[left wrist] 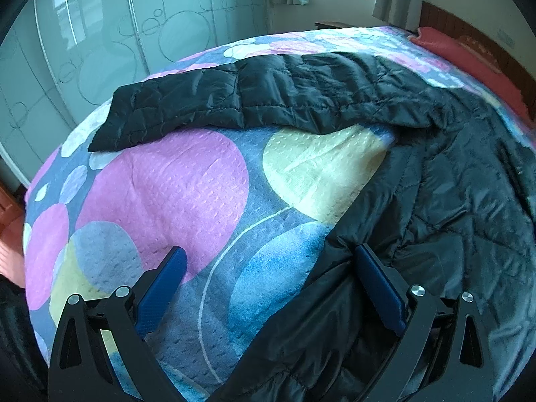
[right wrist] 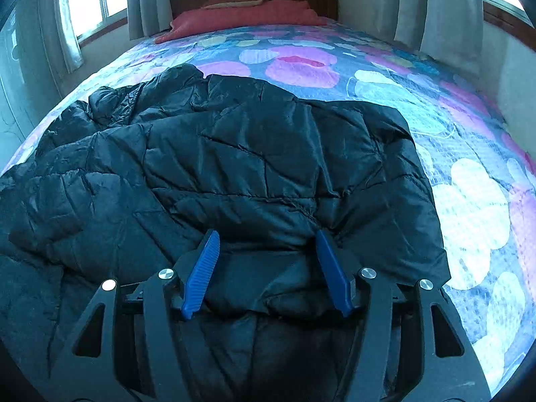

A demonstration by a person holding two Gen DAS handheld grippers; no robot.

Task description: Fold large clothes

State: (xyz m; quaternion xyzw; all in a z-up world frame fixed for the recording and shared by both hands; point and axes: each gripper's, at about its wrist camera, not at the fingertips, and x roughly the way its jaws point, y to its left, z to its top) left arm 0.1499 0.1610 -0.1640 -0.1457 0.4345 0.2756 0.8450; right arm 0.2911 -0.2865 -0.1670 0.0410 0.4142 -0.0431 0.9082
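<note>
Lying rumpled on the bed (left wrist: 187,181), the black jacket (right wrist: 254,154) — both grippers, left gripper (left wrist: 268,261) and right gripper (right wrist: 264,244), fingers apart over its near edge.

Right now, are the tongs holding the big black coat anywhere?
No. Both tongs stand open over the black coat: the left tongs at its edge, the right tongs above a fold, pads not pressing.

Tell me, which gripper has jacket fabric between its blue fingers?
The right gripper: black jacket bunches between its fingers. The left gripper spans mostly bare bedspread.
</note>
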